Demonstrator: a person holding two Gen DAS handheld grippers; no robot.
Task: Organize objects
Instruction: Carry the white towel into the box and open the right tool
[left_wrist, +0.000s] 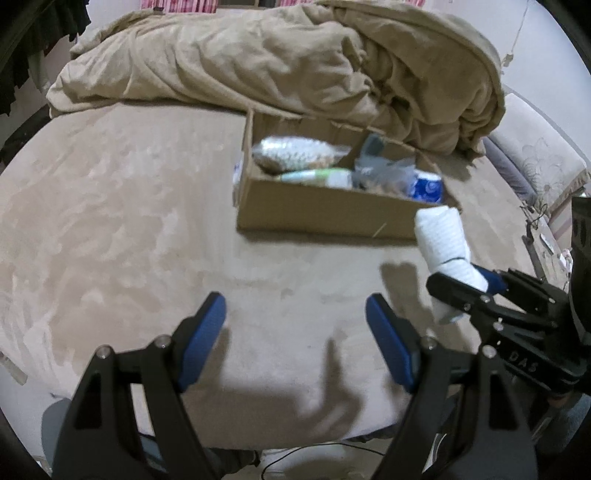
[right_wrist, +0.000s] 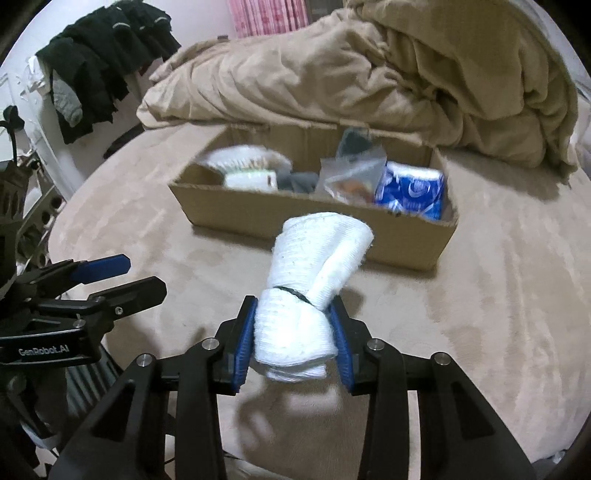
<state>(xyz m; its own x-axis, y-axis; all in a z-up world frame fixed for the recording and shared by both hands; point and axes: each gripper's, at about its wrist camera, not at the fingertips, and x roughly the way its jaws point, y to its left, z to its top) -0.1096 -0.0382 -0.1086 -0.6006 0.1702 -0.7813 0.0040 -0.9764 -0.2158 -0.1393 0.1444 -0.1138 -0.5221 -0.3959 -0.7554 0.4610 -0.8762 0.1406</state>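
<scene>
Squeezing the white rolled towel (right_wrist: 306, 291) in the right gripper (right_wrist: 293, 343), near the cardboard box (right_wrist: 314, 218); holding the left gripper (left_wrist: 295, 332) wide apart, gripping nothing.

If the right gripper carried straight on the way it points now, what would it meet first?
Probably the near wall of the cardboard box. The right gripper holds the white rolled towel, whose far end points that way; depth is unclear.

Beige bed (left_wrist: 129, 229) bears cardboard box (left_wrist: 325, 218), rumpled duvet (left_wrist: 277, 62).

a beige plush bed (left_wrist: 110, 229) bears a rumpled tan duvet (left_wrist: 258, 59); dark clothes (right_wrist: 99, 66) hang leftward.
</scene>
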